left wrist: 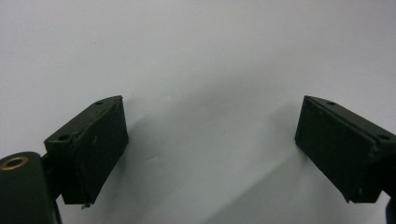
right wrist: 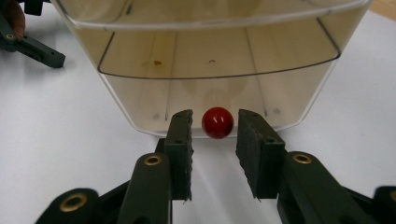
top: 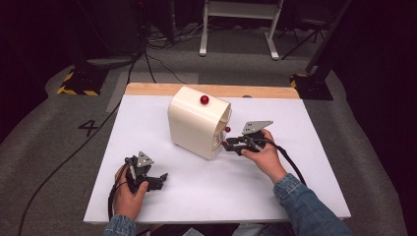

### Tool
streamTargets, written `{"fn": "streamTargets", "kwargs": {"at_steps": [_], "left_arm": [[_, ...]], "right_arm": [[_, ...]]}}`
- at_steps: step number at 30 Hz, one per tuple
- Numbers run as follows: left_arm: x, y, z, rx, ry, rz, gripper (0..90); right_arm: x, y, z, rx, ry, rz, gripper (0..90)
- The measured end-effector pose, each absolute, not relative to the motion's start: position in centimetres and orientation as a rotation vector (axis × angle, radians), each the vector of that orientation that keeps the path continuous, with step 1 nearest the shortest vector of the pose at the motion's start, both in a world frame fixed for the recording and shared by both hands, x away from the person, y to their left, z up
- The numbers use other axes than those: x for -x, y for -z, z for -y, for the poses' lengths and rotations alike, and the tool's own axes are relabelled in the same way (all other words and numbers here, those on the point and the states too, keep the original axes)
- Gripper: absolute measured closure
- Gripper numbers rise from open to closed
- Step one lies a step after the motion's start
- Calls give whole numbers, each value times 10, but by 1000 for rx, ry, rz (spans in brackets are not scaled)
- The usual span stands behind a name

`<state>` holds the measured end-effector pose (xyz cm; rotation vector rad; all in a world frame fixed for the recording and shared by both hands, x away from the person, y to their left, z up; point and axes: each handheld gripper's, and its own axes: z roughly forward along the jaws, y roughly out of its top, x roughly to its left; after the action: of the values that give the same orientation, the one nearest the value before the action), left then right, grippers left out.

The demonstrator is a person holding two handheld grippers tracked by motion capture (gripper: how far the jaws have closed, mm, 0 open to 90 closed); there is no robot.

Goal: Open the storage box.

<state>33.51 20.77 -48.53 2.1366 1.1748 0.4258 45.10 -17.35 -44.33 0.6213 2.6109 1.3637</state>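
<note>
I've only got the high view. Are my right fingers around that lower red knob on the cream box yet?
Observer: Nearly. The right gripper has its fingers either side of the small red round knob, with a gap on each side.
Operator: Where on the box is that knob?
Observer: At the bottom edge of the clear curved plastic door, just above the white table.
Operator: And my left?
Observer: The left gripper has its fingers wide apart over the table, with nothing between them.
</note>
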Motion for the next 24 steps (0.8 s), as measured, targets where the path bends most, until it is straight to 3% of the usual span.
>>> {"fn": "streamTargets", "kwargs": {"at_steps": [7,24], "left_arm": [[-335,485,-208,-2137,-426,-1175,94],[-335,485,-208,-2137,-427,-1174,94]], "right_arm": [[-453,451,172,-630,-1382,-2597,735],[-439,446,187,-653,-1366,-2571,737]]}}
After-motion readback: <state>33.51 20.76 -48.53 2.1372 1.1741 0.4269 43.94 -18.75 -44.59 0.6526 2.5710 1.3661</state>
